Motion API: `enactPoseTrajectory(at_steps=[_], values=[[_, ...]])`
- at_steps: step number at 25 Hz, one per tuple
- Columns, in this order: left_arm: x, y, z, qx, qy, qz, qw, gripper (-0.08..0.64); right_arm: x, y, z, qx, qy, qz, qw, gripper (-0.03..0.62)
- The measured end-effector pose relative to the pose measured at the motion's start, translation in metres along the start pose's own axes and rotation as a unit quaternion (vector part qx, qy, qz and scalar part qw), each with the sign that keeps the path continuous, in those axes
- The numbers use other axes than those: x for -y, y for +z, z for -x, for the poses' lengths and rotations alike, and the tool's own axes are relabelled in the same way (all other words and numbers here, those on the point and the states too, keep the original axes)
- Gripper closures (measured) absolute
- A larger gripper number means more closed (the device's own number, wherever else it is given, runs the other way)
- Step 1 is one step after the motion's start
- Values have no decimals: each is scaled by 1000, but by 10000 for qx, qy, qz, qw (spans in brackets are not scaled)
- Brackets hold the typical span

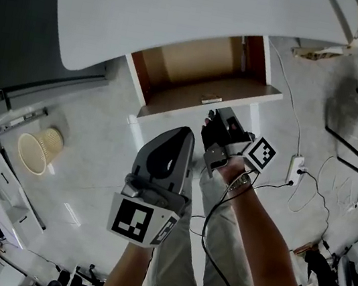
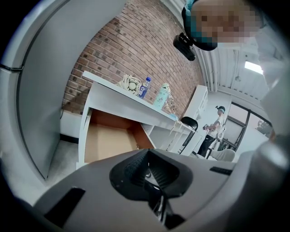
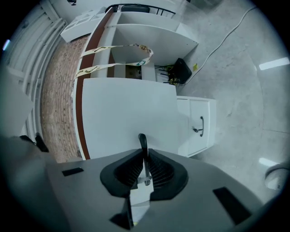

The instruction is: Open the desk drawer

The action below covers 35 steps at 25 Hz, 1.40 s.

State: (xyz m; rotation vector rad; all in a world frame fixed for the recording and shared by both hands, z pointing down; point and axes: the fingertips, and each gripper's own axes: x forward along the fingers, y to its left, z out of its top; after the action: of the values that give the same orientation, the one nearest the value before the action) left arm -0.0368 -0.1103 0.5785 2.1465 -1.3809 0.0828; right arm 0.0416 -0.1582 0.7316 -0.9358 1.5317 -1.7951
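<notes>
Right gripper (image 3: 143, 158) clamps handle (image 3: 142, 141) of open drawer (image 1: 192, 73)

The drawer (image 1: 195, 84) is matt brown wood-look board inside with a smooth white front, under a smooth white surface (image 1: 187, 11). Its slim dark handle (image 3: 142, 142) looks like metal, between the ribbed black jaws of the matt grey plastic right gripper (image 3: 144, 168). The far brick wall (image 2: 131, 50) is rough.

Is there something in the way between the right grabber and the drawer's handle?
Nothing visible is in the way. The right gripper has its jaws closed on the drawer handle, and the drawer stands pulled out from under the desk.
</notes>
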Motion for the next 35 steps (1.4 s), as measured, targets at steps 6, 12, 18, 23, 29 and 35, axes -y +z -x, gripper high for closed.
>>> enactPoseTrajectory(at_steps=[6,12,18,23,29,35], values=[[-2,4,1,52,-13,-11,10000,554,-39,1,-24,128,543,121,9984,546],[-1,5,4,62,-13,2,10000,554,-41,0,-37,239,446,27,9987,546],[0,2,5,19,-62,-28,10000,554,-44,5,-57,343,450,74,9984,546],[-2,0,7,-2,-4,-1,10000,554,-45,5,-64,235,406,42,9989,545],[4,8,5,11,-79,-105,9999,554,-34,6,-51,75,149,128,9998,457],[-2,7,4,39,29,-100,9999,554,-18,18,-23,172,-154,225,9995,440]])
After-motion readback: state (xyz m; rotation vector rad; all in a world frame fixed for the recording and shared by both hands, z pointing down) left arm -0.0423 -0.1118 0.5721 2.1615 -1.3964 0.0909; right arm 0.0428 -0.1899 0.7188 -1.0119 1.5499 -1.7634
